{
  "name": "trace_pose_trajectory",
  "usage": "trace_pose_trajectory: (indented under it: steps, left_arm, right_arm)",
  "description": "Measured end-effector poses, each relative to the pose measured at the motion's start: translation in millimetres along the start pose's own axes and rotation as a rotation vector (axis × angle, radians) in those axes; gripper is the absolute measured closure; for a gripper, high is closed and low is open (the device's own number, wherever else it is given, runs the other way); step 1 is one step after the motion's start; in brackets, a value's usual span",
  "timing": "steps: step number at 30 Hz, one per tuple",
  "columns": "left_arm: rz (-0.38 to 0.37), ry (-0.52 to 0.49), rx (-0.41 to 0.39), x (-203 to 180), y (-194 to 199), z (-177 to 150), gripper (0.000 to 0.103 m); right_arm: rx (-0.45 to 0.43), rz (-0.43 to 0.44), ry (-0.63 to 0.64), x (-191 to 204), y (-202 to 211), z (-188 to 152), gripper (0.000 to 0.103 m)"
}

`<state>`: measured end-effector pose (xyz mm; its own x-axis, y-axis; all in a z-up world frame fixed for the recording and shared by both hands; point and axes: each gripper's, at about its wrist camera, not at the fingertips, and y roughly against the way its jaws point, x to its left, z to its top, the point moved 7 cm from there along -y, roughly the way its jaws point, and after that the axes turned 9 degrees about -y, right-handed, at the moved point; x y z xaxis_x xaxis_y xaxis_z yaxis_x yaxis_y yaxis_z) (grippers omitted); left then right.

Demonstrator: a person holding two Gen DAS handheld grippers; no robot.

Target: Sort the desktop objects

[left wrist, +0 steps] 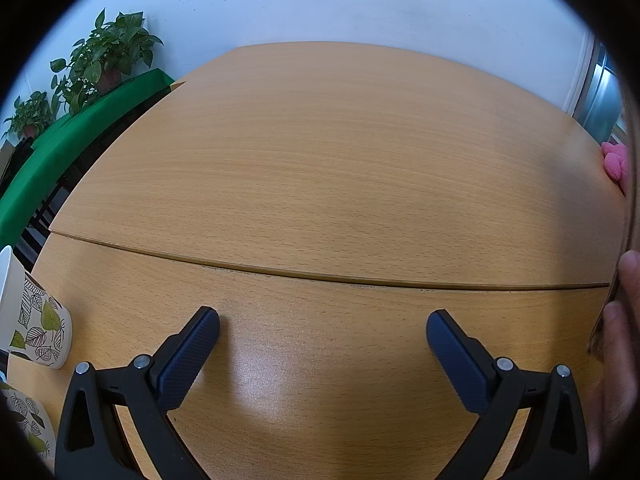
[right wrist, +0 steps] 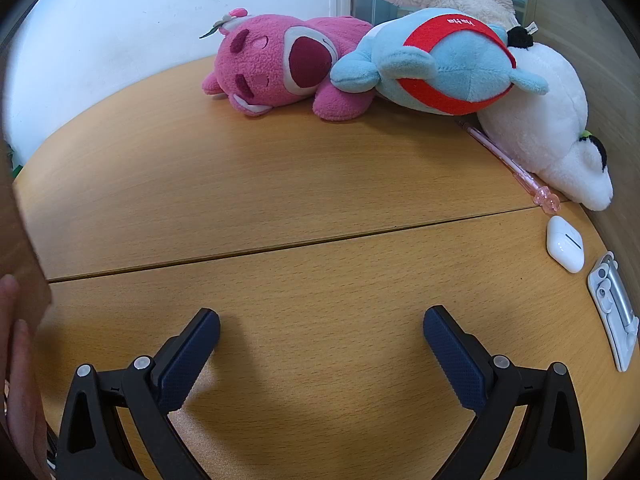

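Right wrist view: right gripper [right wrist: 322, 330] jaws spread, empty — pink plush [right wrist: 280, 68], earbud case [right wrist: 565, 243] (white) far side of table [right wrist: 280, 200]. Left gripper [left wrist: 323, 332] likewise wide apart, holding nothing.

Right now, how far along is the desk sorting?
Nothing looks sorted yet. Both tongs, left and right, hang open and empty over the wooden desk. Still loose: pink plush bear, blue plush, white plush, pink pen, earbud case.
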<state>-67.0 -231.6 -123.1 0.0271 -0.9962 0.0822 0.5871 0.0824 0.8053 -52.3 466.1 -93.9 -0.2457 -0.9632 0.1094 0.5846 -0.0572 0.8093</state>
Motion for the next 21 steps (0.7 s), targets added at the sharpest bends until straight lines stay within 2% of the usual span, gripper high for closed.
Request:
trace_pose_trajectory:
  steps: [21]
  left_arm:
    - [0.013, 0.017, 0.002, 0.8, -0.5, 0.4, 0.0]
  right_arm:
    - [0.0, 0.0, 0.0, -0.3, 0.2, 0.1, 0.0]
